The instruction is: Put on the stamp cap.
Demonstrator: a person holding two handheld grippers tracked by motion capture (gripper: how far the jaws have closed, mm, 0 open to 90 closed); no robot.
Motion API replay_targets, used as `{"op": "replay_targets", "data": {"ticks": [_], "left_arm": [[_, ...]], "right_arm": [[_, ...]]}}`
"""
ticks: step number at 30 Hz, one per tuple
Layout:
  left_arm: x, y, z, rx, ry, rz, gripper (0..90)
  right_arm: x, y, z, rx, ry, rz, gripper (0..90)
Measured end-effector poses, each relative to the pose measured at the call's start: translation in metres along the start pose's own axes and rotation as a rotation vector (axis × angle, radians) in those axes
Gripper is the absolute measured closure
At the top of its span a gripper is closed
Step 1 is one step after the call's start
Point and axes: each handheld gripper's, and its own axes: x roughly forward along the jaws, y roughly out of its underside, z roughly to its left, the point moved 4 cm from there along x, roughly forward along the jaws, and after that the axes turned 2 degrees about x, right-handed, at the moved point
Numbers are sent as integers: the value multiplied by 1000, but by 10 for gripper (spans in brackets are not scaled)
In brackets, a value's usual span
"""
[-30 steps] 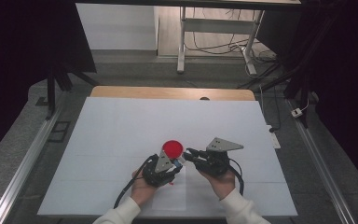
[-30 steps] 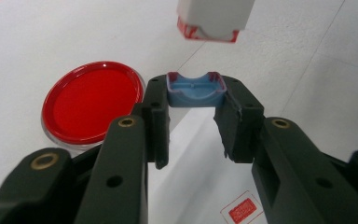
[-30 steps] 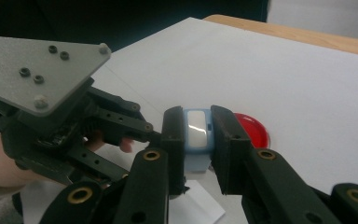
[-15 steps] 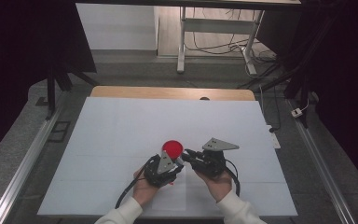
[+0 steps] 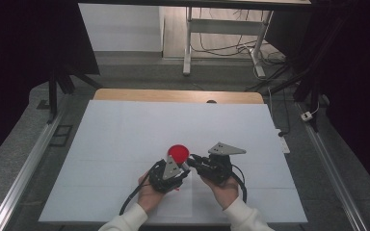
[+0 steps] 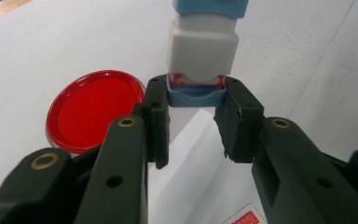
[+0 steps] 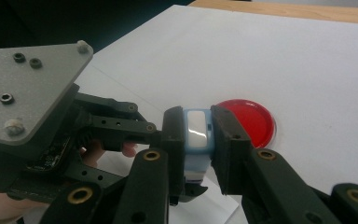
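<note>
Gripping point: both grippers clamp one small white-and-blue box (image 6: 202, 51) between them, low over the white table sheet (image 5: 125, 130), near the person's edge.
Box, what shows: a white squarish body with a blue band at each end; red marks sit just above the lower band in the left gripper view; any print is too small to read.
Box, what is hidden: its upper end is cut off at the top of the left gripper view; in the right gripper view (image 7: 196, 135) the pads cover both its sides.
Left gripper (image 6: 196, 100): jaws clenched on the box's lower blue end; in the high view its grey plate covers the body.
Right gripper (image 7: 196, 133): jaws clenched on the box from both sides.
High view: the two tools meet tip to tip, and the box there is too small to make out.
Red dish (image 5: 178, 153): a shallow round red lid or dish, flat on the sheet, just beyond the left gripper; nothing lies in it.
Hands: sleeves cut off by the bottom edge.
</note>
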Motion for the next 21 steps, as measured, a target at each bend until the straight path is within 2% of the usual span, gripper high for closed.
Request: {"op": "replay_targets", "data": {"ticks": [11, 21], "left_arm": [[-1, 0, 0, 14, -10, -3, 652], [-1, 0, -1, 21, -15, 3, 652]], "right_arm": [[2, 1, 2, 31, 13, 12, 755], [2, 1, 1, 36, 13, 24, 755]]}}
